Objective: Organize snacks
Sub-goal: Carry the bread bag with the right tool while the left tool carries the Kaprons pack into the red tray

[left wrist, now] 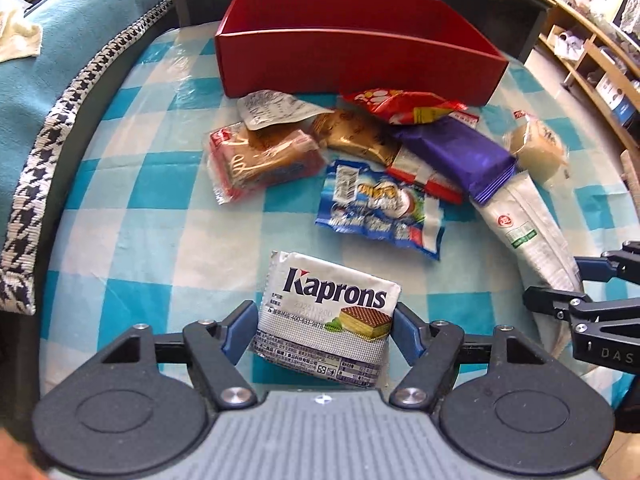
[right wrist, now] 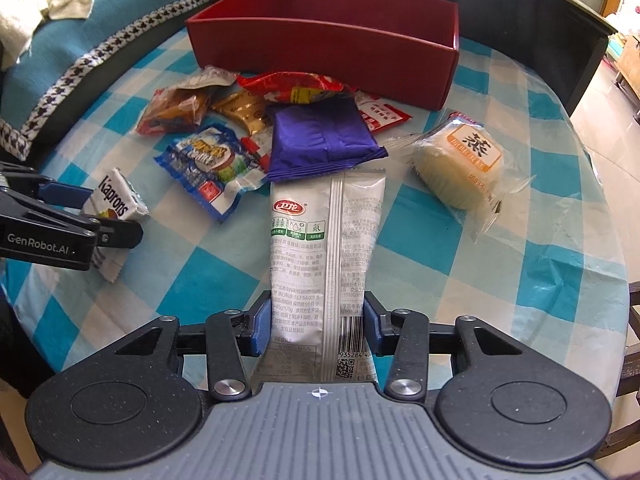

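My left gripper (left wrist: pixel 326 332) has a white Kaprons wafer packet (left wrist: pixel 332 308) between its blue pads, which touch both sides of it; in the right wrist view the same packet (right wrist: pixel 116 204) sits tilted in that gripper (right wrist: pixel 114 214). My right gripper (right wrist: pixel 318 320) is shut on the near end of a long white packet (right wrist: pixel 324 248), which lies flat and points toward the pile. An open red box (left wrist: pixel 352 60) (right wrist: pixel 320 52) stands at the far side of the table. In the left wrist view the right gripper (left wrist: pixel 556 282) shows at the right edge on that long packet (left wrist: pixel 528 232).
Loose snacks lie before the box: a purple packet (right wrist: pixel 320 140), a blue-white one (right wrist: pixel 208 164), a red one (right wrist: pixel 292 86), a gold one (right wrist: pixel 240 114), a clear-wrapped biscuit (right wrist: pixel 172 112) and a wrapped steamed cake (right wrist: pixel 460 164). The table has a checkered cloth (right wrist: pixel 440 280); a teal cushion (left wrist: pixel 60 60) lies left.
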{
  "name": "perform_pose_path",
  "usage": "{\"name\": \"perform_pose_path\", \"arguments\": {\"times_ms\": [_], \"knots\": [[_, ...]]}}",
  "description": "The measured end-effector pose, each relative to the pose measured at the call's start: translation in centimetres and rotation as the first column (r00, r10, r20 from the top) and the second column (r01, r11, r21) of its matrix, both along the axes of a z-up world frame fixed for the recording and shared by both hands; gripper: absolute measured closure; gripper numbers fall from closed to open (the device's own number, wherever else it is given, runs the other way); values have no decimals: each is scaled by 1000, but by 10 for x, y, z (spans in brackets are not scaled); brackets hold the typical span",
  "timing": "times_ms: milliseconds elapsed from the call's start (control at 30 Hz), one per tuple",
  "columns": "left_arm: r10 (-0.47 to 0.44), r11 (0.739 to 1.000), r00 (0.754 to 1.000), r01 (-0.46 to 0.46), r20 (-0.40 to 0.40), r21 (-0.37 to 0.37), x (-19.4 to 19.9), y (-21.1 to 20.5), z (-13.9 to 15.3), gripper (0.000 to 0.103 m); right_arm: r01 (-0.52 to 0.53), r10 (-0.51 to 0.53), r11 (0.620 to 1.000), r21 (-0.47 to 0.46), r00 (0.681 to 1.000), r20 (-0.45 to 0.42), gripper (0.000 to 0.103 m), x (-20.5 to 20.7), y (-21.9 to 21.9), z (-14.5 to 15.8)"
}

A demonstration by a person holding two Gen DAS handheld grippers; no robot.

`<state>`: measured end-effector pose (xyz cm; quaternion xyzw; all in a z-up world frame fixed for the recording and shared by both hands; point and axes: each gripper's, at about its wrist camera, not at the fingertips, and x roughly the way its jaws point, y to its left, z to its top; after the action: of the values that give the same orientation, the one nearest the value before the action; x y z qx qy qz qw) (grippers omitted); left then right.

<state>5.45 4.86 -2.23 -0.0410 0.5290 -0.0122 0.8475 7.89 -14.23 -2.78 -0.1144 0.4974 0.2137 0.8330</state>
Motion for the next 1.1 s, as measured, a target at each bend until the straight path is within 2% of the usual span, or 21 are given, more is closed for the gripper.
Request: {"name": "perform_pose_path", "arguments": {"times_ms": [367,600,1100], "knots": [[-22,997,999,25,34,-79,2,-7,7,3,31,-31,999,43,1000,2,51,-6,1,10],[-38,994,999,42,39,-106,-1,-10,9,3,39,-39,999,-9,999,-24,52,-11,2,-4],[-37,985,996,51,84,-163,0,-12,23,3,113,-116,982,150,993,14,52,-29,-9,28]]}}
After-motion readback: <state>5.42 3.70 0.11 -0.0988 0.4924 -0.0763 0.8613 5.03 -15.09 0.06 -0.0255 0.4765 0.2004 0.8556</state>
